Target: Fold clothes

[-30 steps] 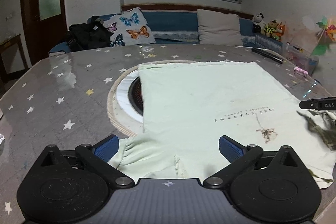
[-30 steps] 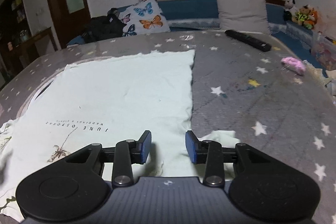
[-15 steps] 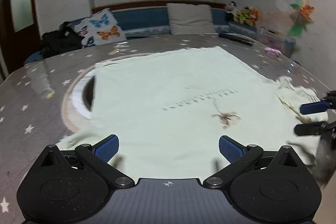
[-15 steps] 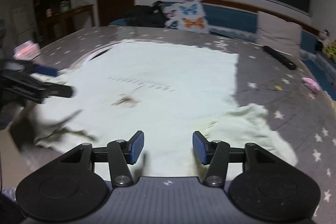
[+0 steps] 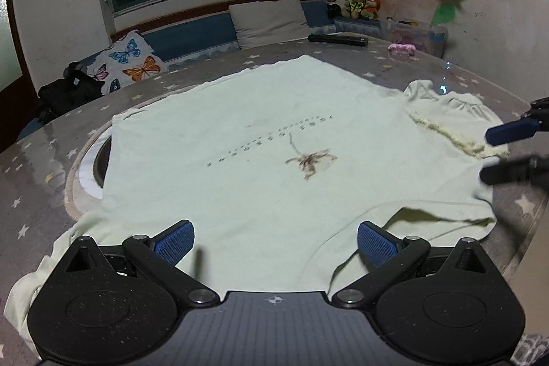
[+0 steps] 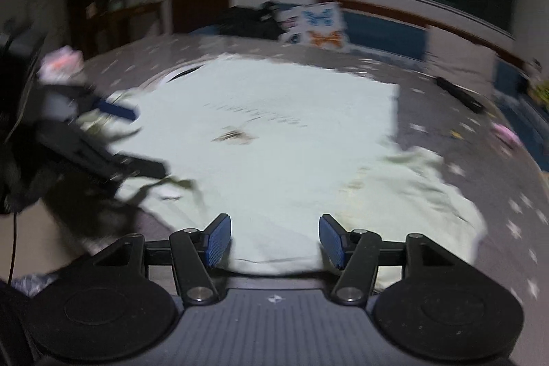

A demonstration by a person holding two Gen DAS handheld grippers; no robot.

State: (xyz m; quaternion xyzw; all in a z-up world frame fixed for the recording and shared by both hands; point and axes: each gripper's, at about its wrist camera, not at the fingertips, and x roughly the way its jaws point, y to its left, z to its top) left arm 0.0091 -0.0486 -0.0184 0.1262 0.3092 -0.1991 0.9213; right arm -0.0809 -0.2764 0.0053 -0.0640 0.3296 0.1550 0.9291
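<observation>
The left gripper (image 5: 272, 237) has its blue fingers (image 5: 175, 240) spread wide, released, with nothing between them; they hang just over the near edge of the pale green shirt (image 5: 260, 139), close by its neckline. The right gripper (image 6: 272, 240) is also parted and empty, its fingers (image 6: 216, 239) just above the shirt's (image 6: 274, 153) near edge beside a sleeve; its view is smeared, so I cannot tell whether the pads touch the cloth. A second ago the right gripper's fingers stood closer together, and both grippers sat low at the collar end; since then each has swung round, so each now sees the other across the shirt. The shirt lies spread flat, print side up, on the grey star-patterned table (image 5: 41, 160), partly covering a round inset (image 5: 91, 160) in the top. Further off, a black remote (image 5: 338, 39) lies on the table's far side, and a clear box (image 5: 420, 35) near the wall holds small things I cannot make out.
</observation>
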